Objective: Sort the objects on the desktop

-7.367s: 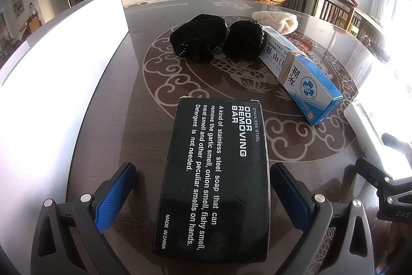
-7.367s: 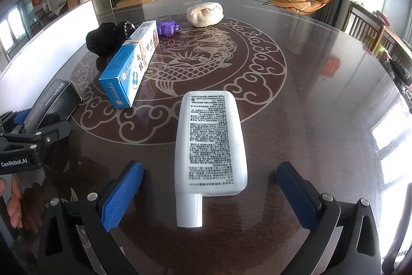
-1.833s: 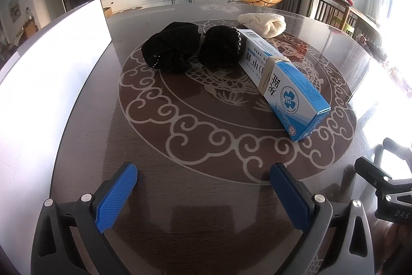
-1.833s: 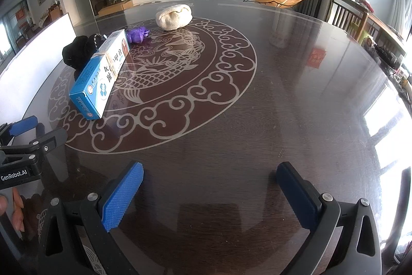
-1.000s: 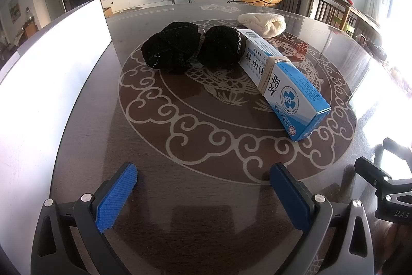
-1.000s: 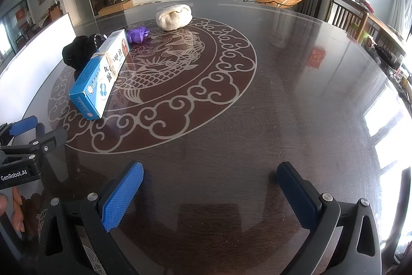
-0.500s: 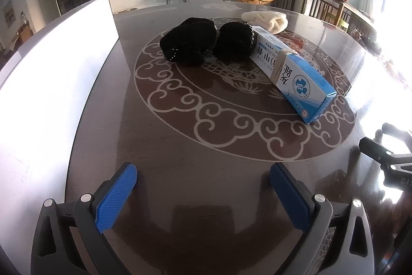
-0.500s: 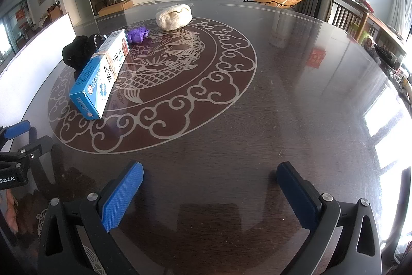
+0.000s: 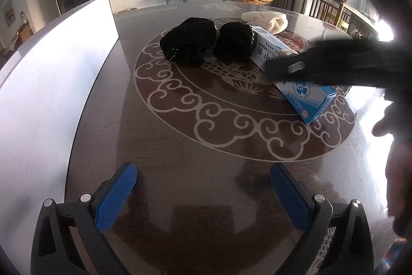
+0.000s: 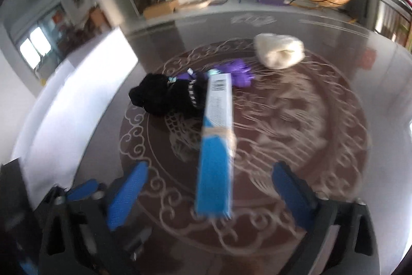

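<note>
blue box between closing, untouching right jaws; purple item only there; left jaws wide, empty.

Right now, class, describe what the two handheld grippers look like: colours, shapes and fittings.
Both are matt black plastic frames with two angled arms. The left gripper has bright blue ribbed pads and silver screw heads at its pivots. The right gripper, blurred, has the same black frame and blue pads. No cables or sleeves show.
</note>
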`<state>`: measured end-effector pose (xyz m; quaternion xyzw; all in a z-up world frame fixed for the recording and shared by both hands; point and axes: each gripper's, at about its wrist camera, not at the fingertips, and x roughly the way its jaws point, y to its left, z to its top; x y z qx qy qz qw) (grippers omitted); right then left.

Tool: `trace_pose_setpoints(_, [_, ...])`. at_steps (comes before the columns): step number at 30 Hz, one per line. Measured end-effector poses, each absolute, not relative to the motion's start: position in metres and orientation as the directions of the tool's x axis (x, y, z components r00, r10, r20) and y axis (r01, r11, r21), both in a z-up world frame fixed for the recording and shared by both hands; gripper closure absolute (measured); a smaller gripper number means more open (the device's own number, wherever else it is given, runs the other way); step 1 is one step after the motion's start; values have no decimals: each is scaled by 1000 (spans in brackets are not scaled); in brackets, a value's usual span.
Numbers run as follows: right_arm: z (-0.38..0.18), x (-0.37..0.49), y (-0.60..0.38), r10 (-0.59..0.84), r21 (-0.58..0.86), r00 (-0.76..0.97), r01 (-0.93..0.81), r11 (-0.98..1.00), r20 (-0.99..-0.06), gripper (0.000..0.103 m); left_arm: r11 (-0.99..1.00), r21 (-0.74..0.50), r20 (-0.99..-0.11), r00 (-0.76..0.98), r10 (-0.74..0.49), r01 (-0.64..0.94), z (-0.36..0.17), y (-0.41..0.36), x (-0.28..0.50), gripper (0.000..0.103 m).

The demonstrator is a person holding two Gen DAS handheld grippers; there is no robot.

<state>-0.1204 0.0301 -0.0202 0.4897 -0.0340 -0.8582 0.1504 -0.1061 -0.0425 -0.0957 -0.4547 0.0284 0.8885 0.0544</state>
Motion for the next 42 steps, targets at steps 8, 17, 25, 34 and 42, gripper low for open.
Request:
trace_pose_setpoints(8, [-39,-119,88,-439,452,-476,95,-887,-762,70,-992,1,-811,-580,71,-123,-96,-42,-106,0])
trace_pose_setpoints(17, [-35,-88,183,-323,444,-585,-71,-893,-744,15,-992,1,-811,-580,71,-122,-96,-41,-106,0])
trace_pose_setpoints(25, [-7,-97,132,-241,225,-591,102,-969,-770,8,-992,1,-811,-580,71,-122,-97,-41,-106,0])
trace_pose_setpoints(34, [-49,-103,80,-113,-4,-537,212,-977,-836,0,-992,1,-811,-580,71,-122,-97,-41,-106,0])
trace_pose_setpoints(42, [-49,-97,88,-113,-8,-570,205,-979,-814,0,-992,1,-811,-580,71,-123,-97,-41,-106,0])
